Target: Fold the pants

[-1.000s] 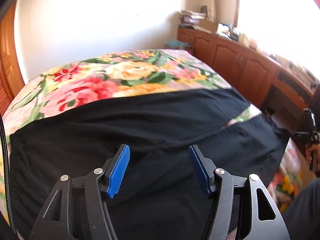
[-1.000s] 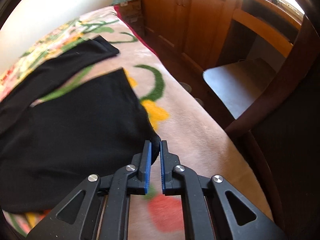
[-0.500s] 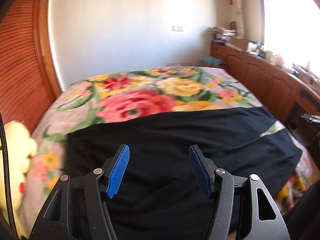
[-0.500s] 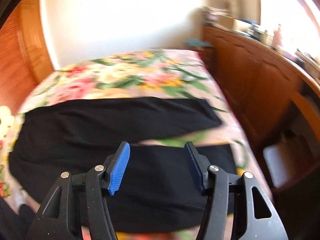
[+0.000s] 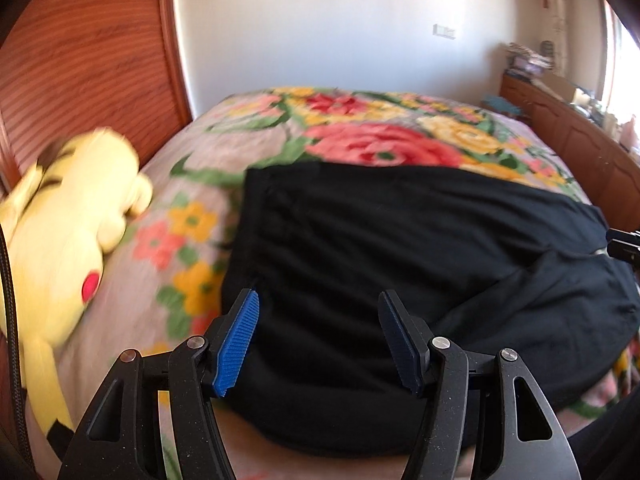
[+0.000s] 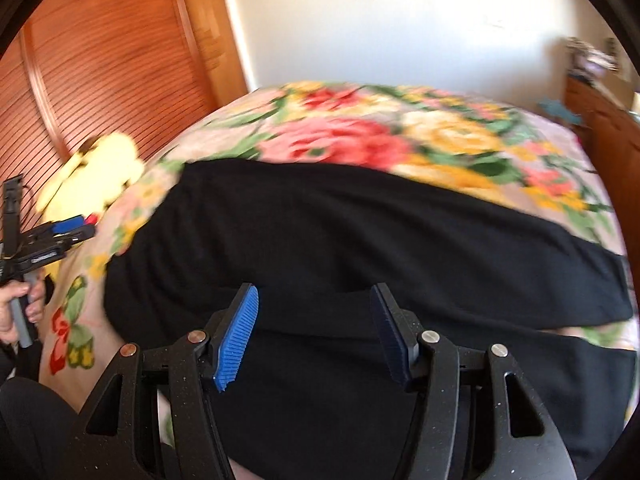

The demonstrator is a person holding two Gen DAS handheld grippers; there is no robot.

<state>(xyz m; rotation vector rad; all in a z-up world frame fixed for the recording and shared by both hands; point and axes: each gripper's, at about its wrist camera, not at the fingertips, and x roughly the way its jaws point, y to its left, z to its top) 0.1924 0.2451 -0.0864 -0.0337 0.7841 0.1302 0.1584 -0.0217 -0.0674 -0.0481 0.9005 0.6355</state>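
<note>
The black pants [image 5: 400, 248] lie spread across the flowered bed [image 5: 360, 136], below and ahead of both sets of jaws. The left gripper [image 5: 318, 338] and right gripper [image 6: 314, 334] are released, grasping nothing. A yellow plush [image 5: 60, 220] lies left of them.

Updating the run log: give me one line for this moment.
pants: flat on bed, unfolded | left tongs: open, empty | right tongs: open, empty | toy: beside pants

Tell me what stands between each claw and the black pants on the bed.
Nothing visible does. The left claw and right claw both hang open above the black pants, empty. The yellow plush toy lies off to the side on the floral blanket.
</note>
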